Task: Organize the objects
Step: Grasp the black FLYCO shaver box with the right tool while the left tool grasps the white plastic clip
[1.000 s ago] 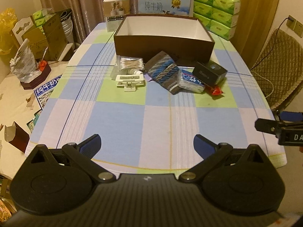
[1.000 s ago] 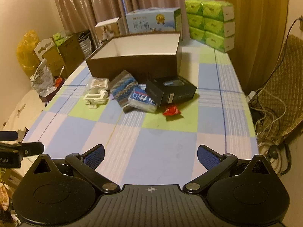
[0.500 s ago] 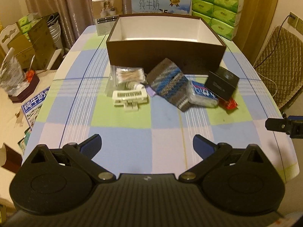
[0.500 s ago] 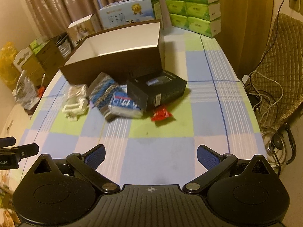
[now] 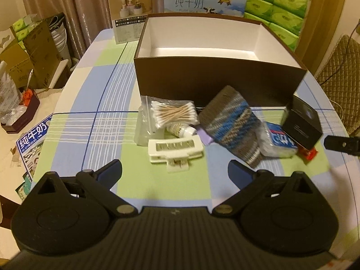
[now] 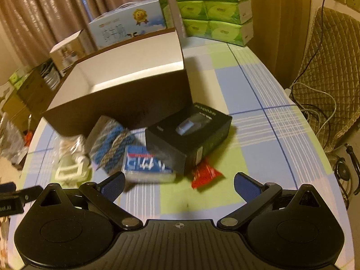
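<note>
1. Curtains (image 5: 67, 11) hang behind a checked table (image 5: 90, 135) that carries a brown open box (image 5: 216, 78).
2. Just in front of the box lie a bag of cotton swabs (image 5: 172, 113), a white clip (image 5: 175, 151), a knitted pouch (image 5: 234, 130), a tissue pack (image 6: 146, 166), a black carton (image 6: 189, 135) and a red packet (image 6: 204, 173).
3. Left gripper (image 5: 175, 172) hovers near the clip, jaws spread wide, holding nothing.
4. Right gripper (image 6: 179, 185) hovers near the red packet, jaws likewise apart and empty.
</note>
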A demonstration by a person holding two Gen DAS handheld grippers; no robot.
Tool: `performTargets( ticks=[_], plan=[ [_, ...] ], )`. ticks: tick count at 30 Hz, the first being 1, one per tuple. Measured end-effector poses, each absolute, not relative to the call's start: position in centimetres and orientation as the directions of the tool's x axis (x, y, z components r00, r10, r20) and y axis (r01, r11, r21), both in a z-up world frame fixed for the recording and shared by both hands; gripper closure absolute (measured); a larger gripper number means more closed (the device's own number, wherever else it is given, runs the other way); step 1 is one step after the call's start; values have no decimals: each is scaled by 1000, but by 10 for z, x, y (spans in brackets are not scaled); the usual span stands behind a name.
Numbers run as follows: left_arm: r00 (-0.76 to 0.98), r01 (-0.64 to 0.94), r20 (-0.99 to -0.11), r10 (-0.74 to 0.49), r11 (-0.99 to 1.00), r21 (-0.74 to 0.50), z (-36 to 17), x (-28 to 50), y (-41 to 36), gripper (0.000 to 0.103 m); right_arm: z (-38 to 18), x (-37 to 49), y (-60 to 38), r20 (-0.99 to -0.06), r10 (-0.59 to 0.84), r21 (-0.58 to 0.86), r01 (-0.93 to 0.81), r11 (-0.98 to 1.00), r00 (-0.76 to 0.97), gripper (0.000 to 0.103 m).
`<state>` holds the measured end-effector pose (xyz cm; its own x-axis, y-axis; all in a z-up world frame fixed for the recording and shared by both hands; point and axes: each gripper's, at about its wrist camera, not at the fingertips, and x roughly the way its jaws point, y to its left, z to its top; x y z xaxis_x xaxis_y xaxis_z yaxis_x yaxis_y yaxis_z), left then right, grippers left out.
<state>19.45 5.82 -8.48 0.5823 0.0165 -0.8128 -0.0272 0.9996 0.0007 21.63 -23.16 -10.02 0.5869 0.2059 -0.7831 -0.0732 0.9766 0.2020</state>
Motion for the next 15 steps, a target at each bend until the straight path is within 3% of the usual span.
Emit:
performTargets(
  ticks=[15],
  plan=[
    [530, 4, -848, 1, 1000, 4, -121, 240, 82, 5, -141, 289, -196, -828, 67, 157, 115, 981, 557, 2]
  ],
)
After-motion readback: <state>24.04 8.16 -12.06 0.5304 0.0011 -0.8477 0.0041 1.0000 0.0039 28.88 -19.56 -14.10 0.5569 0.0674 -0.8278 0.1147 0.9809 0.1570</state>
